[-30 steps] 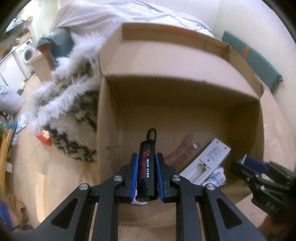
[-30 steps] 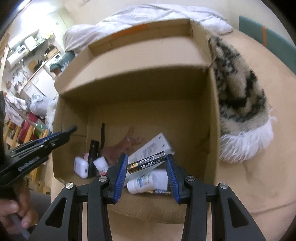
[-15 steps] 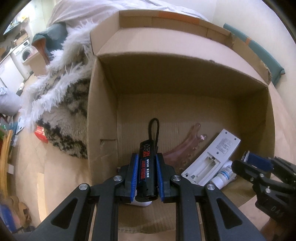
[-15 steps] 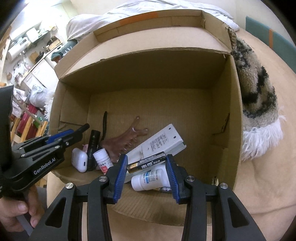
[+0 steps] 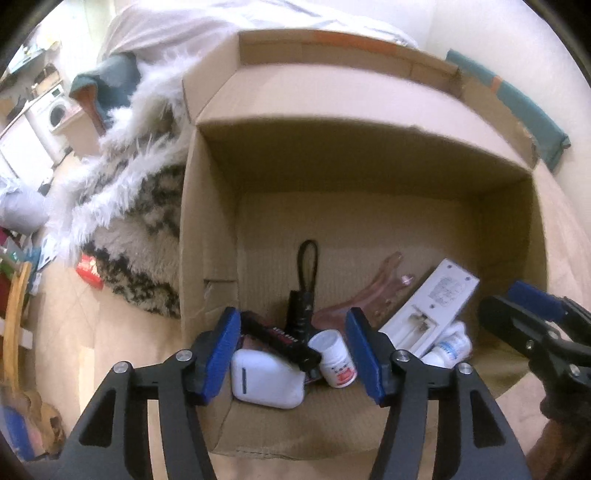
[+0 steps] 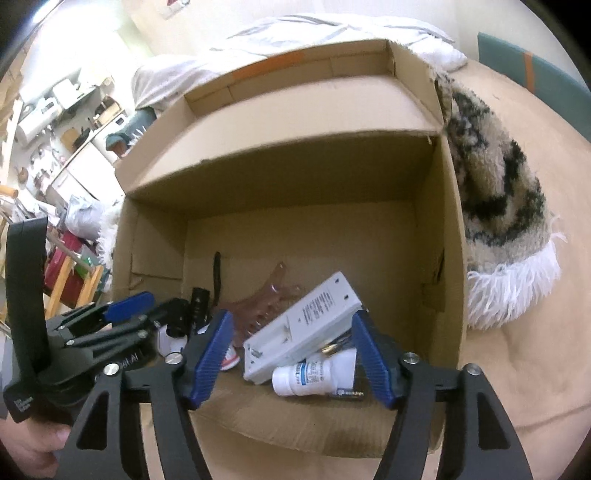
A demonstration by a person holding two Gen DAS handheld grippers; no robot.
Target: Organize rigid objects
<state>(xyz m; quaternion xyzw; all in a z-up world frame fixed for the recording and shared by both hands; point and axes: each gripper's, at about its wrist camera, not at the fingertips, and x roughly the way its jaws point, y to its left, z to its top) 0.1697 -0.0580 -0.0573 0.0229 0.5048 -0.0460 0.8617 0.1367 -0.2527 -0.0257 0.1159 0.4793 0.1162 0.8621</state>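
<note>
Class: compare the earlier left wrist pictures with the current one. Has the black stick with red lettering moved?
Yes. The black stick has left the left gripper, whose jaws have just been opening, and now lies tilted on the white case inside the cardboard box.

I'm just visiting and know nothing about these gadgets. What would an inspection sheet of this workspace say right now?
Surface: beige padded surface under an open brown cardboard box.
Job's things: in the box, white remote control, white pill bottle, white bottle with blue label, white rounded case, black stick with red print, translucent pink comb.
Clutter: shaggy black-and-cream rug.
Grippers: left gripper and right gripper have just been opening; both open, holding nothing.
Cables: black loop strap.
Surroundings: washing machine, white bedding.
</note>
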